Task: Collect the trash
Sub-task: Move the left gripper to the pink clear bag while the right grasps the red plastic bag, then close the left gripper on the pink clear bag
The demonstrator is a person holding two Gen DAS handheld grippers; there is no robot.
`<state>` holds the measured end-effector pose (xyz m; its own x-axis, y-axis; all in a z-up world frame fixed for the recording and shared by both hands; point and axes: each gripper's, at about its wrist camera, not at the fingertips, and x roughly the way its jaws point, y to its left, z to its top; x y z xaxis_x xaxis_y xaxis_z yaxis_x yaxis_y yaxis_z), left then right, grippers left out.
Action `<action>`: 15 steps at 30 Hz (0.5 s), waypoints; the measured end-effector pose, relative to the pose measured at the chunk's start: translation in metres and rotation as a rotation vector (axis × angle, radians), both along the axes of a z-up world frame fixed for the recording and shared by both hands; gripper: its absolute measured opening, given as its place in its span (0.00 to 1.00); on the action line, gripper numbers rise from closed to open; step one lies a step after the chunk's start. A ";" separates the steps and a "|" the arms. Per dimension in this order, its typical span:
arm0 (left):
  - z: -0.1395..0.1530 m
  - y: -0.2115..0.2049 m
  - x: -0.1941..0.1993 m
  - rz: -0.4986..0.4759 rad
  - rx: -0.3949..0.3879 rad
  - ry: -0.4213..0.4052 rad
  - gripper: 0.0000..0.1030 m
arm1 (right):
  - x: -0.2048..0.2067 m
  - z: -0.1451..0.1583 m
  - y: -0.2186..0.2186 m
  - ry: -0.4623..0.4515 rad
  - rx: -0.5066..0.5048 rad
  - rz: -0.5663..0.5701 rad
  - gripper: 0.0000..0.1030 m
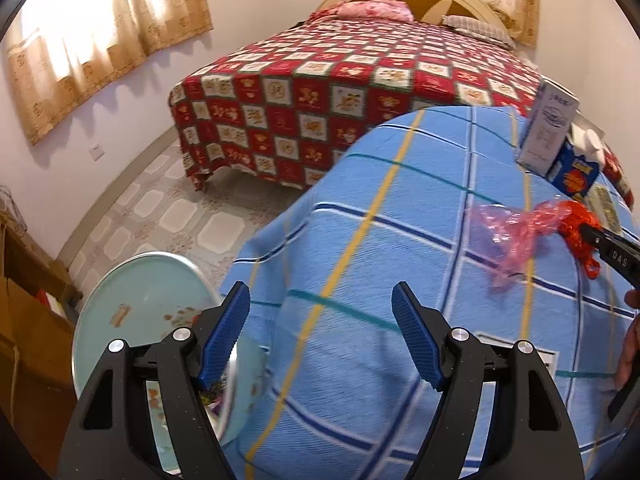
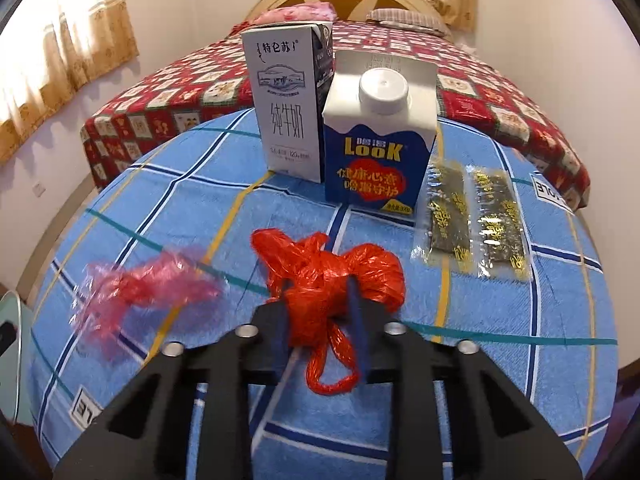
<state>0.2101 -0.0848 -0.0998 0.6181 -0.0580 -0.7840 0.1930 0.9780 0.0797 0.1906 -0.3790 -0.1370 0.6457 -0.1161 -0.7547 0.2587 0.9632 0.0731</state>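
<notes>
Grasp step — red plastic bag (image 2: 332, 280) pinched by right gripper (image 2: 320, 312) fingers; left gripper (image 1: 320, 336) fingers spread, empty — lift to pale bin (image 1: 152, 300) at desk's near-left edge judged next.

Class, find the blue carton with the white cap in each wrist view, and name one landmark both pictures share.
Left wrist view: blue carton at the far right edge, on the blue checked cloth, partly behind the white milk box.
Right wrist view: blue carton upper centre, right of the white milk box.
Shared landmark: the red plastic bag.
</notes>
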 end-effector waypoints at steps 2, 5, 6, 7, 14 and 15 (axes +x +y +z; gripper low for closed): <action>0.001 -0.009 -0.002 -0.021 -0.002 -0.001 0.70 | -0.013 0.004 -0.003 -0.018 0.014 0.006 0.17; 0.002 -0.025 -0.006 -0.058 -0.017 0.001 0.70 | -0.043 0.012 -0.007 -0.054 0.033 0.012 0.17; 0.001 -0.032 -0.007 -0.072 -0.019 0.004 0.70 | -0.055 0.016 -0.007 -0.068 0.024 0.013 0.17; 0.001 -0.037 -0.007 -0.081 -0.020 0.006 0.70 | -0.060 0.018 -0.003 -0.075 0.011 0.013 0.17; -0.008 -0.083 -0.007 -0.148 -0.013 0.023 0.70 | -0.105 0.017 -0.014 -0.091 -0.031 -0.044 0.18; -0.009 -0.088 -0.006 -0.153 -0.012 0.028 0.70 | -0.107 0.019 -0.014 -0.090 -0.028 -0.047 0.18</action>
<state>0.2043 -0.1730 -0.1087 0.5794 -0.1594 -0.7993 0.3421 0.9377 0.0611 0.0835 -0.3931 -0.1183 0.7044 -0.1681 -0.6896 0.2970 0.9522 0.0712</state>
